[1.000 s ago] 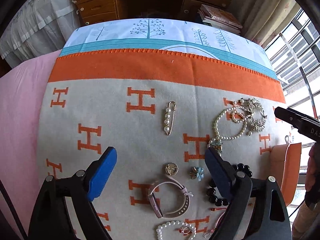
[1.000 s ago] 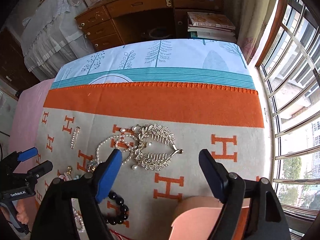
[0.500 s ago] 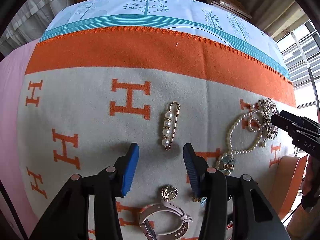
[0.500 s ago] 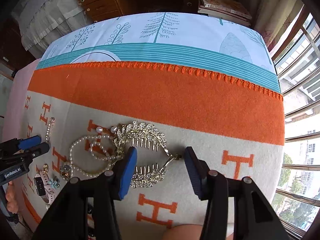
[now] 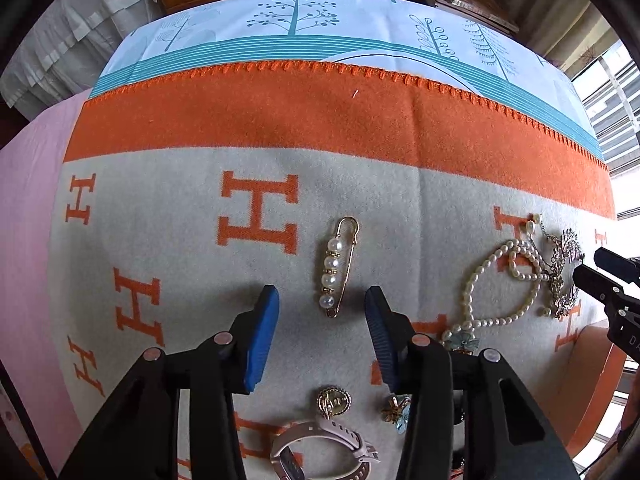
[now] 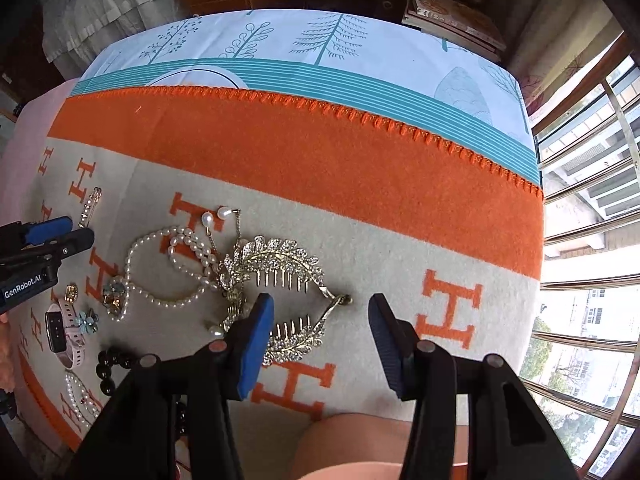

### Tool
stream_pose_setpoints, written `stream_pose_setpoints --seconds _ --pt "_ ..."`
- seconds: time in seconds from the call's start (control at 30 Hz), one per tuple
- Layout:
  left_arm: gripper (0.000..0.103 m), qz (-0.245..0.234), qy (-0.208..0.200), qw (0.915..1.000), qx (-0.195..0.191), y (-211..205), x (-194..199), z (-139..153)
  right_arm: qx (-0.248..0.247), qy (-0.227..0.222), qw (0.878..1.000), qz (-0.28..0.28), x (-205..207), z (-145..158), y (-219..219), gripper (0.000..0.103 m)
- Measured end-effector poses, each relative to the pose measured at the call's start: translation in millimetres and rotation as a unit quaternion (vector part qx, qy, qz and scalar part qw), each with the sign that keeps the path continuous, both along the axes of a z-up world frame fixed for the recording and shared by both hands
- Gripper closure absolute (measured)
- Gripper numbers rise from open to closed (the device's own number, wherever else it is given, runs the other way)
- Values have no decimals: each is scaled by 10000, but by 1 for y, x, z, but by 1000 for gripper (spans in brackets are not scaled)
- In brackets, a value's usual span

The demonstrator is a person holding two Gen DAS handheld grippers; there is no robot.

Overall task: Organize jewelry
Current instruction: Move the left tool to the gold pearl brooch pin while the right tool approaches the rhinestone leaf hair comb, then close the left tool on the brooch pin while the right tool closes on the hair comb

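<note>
Blue pads on your left gripper [image 5: 322, 332] stand apart, jaws open, the pearl pin [image 5: 338, 266] lying just ahead between the tips, untouched. Your right gripper [image 6: 322, 336] is also open, straddling the tip of the rhinestone comb [image 6: 280, 276] without pressing it. Beside the comb lie a pearl necklace [image 6: 168, 264], black beads [image 6: 108, 364] and a watch [image 6: 60, 328], all on the orange-and-grey blanket [image 6: 320, 168].

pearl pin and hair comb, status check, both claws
Left claw open, straddling pearl pin, not gripping. Right claw open over hair comb, pearl necklace tangled against it.
</note>
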State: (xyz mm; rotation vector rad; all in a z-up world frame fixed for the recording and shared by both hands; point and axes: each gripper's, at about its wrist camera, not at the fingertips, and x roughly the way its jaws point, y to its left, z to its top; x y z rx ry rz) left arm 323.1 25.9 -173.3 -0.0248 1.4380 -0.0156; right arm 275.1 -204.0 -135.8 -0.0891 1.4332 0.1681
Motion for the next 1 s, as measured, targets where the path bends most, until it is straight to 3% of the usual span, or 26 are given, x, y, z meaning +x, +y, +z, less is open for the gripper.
stream_pose_setpoints --seconds 0.07,0.13,0.23,0.33,0.53,0.83,1.0 --pt "69 33 -36 10000 7 -4 2 0 303 31 9993 -233 0 5 -8 53" --pt "88 22 -56 10000 -13 -8 3 1 612 32 9977 -296 -1 11 -10 53" --pt "93 9 -59 10000 4 -17 3 1 928 49 9949 -382 -1 18 -4 53" --pt "94 -17 -59 10000 9 -25 0 3 1160 166 9918 -507 -2 15 5 54" --pt "94 -6 -47 9999 -122 -29 2 -2 955 427 9941 -299 -14 0 32 78" --pt "94 -5 -52 9998 -207 -24 0 1 277 353 9989 -133 -10 -10 48 81" --pt "94 -2 -69 9996 -264 2 -13 6 -58 224 9997 116 -10 -13 58 84"
